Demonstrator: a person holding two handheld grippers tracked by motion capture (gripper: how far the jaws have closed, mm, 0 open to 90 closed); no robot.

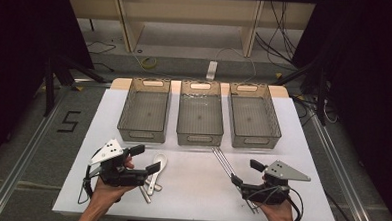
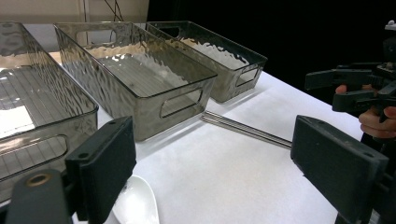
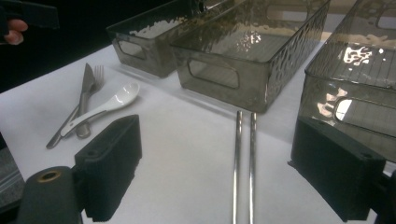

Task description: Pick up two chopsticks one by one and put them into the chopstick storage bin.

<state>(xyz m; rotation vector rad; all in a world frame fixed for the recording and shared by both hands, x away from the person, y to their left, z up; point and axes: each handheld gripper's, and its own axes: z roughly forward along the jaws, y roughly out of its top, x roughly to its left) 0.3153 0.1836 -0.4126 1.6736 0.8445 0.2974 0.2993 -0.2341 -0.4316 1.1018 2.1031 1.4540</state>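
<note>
1. While both grippers hover low over the near edge of the white table (image 1: 292, 145), neither holds anything: the left gripper (image 1: 144, 161) has its jaws spread wide with nothing between them, and the right gripper (image 1: 246, 173) is likewise spread and empty.
2. The pair of metal chopsticks (image 3: 245, 158) lies side by side on the table, running from just in front of the right gripper toward the middle bin (image 1: 199, 118); in the right gripper view they sit between the two jaws' line of sight.
3. A white ceramic soup spoon (image 3: 109, 105), a table knife (image 3: 86, 91) and a fork (image 3: 97, 74) lie in a loose pile just beside the left gripper, the spoon overlapping the knife.
4. Three smoky transparent bins stand in a row at the far side, all empty: left bin (image 1: 145, 113), middle bin, right bin (image 1: 253, 118).
5. Judgement: the step in hand is likely picking up cutlery for sorting. To do it well, lower the right jaws astride both chopsticks near mid-length, keeping them parallel so neither rolls free; for the pile, take the spoon by its handle first, since it lies on top.
6. Writing: a black "5" marked on the floor (image 1: 69, 121) left of the table; no brands legible.
</note>
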